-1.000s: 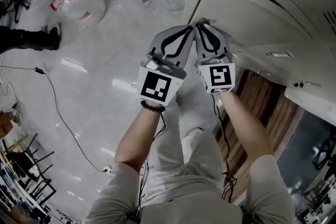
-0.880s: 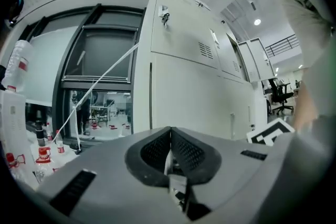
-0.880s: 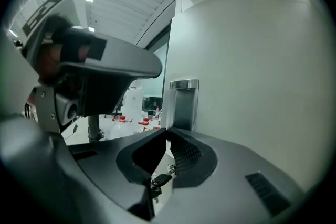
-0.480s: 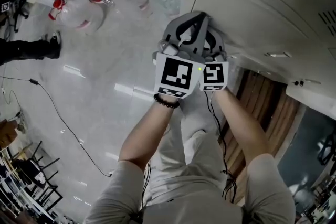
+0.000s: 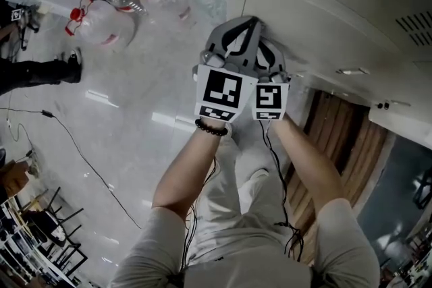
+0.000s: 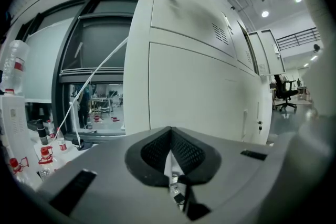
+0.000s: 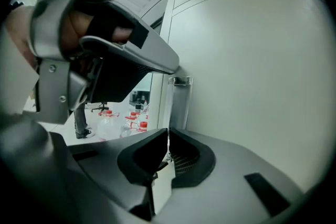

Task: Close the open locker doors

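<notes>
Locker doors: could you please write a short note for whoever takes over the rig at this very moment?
Left gripper: shut and empty, tips up at the locker door.
Right gripper: jaws have just been closing and are practically shut, with nothing between them. It sits beside the left one at the same door.
Done: this door looks about flush with the cabinet. I cannot tell whether it has latched.
Left: press it home if it gives, then check the other lockers for open doors.
</notes>
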A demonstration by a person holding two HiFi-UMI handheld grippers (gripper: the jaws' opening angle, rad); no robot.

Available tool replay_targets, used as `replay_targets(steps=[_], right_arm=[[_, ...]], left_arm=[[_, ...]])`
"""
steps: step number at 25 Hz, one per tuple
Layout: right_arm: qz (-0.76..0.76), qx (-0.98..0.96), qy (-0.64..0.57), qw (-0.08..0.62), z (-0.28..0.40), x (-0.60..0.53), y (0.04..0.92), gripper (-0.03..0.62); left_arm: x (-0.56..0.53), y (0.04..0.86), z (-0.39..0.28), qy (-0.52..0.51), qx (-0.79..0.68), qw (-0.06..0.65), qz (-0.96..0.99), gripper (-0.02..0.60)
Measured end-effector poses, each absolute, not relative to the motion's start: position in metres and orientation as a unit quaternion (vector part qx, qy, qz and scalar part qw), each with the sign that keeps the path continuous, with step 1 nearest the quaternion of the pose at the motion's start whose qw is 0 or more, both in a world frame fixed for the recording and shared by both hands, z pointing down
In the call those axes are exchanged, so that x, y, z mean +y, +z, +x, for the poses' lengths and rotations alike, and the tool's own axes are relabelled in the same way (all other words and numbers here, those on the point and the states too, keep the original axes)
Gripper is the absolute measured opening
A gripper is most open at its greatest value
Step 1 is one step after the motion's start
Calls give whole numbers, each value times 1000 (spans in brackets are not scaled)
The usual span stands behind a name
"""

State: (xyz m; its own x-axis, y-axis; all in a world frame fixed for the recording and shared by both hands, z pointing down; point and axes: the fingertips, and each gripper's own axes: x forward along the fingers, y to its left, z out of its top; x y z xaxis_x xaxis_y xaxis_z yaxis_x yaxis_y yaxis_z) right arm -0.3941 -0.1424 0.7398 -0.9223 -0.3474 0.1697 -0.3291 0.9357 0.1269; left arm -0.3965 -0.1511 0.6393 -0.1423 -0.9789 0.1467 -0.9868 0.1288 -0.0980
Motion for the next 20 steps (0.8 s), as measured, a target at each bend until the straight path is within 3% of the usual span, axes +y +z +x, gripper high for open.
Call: replay_targets(steps=[6,13,20], right_arm=[[158,-983,-39,85,-360,-133,738,11],[211,-975,44,54,-290,-137,674,11],[218,-970,107,30,-131,-151,556,11]], left_arm=[[-152,637,-396,88,-749,10,657,5],[-128,625,-393,91,-758,13,646,5],[-97,554,-277,123,-732,14,670,5]])
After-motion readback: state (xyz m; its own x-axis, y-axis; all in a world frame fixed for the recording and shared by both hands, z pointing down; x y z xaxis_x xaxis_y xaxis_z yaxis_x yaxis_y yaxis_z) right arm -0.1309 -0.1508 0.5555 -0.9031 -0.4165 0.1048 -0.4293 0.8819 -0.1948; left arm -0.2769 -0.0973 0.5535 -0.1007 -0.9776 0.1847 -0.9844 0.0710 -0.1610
